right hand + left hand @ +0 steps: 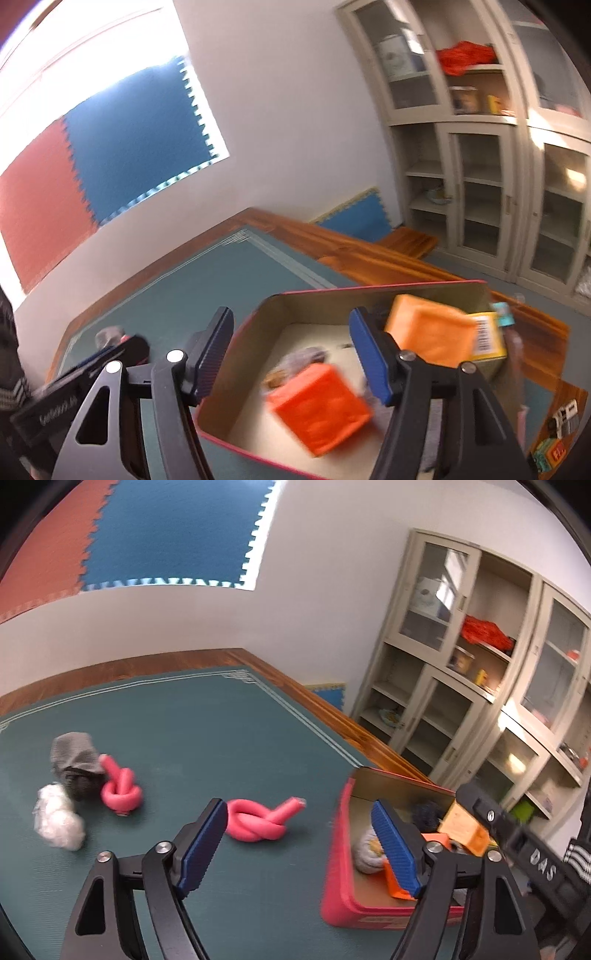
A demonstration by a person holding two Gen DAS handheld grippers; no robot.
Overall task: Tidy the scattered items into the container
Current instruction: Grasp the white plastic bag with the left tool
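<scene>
The left hand-held gripper [299, 845] hangs above the green-topped desk [229, 716] with its blue-padded jaws spread wide and nothing between them. In the left wrist view, a pink foam tube tied in a knot [260, 821] lies on the desk just ahead of the jaws and slightly to their left, its long axis running roughly across the view, one free end pointing right toward the red-walled open box [338, 878]. Farther left lie a second knotted pink foam tube [120, 788], a rolled grey sock bundle [75, 762] touching it, and a white fluffy wad [57, 818] just beside the bundle. The box sits to the right of this gripper and already holds a grey rolled bundle [367, 851] and orange pieces. The loose items lie on the left gripper's side, so it looks the nearer one for the closest knot; it is tilted down toward the desk.

In the right wrist view, the right hand-held gripper [291, 356] is poised over the box [236, 373], jaws wide apart and gripping nothing. Below and between them an orange soft cube [319, 408] appears blurred inside the box; whether it is resting or falling cannot be told. A paler orange cube [430, 334] and a yellow barcoded carton [487, 338] stand at the far right corner.
</scene>
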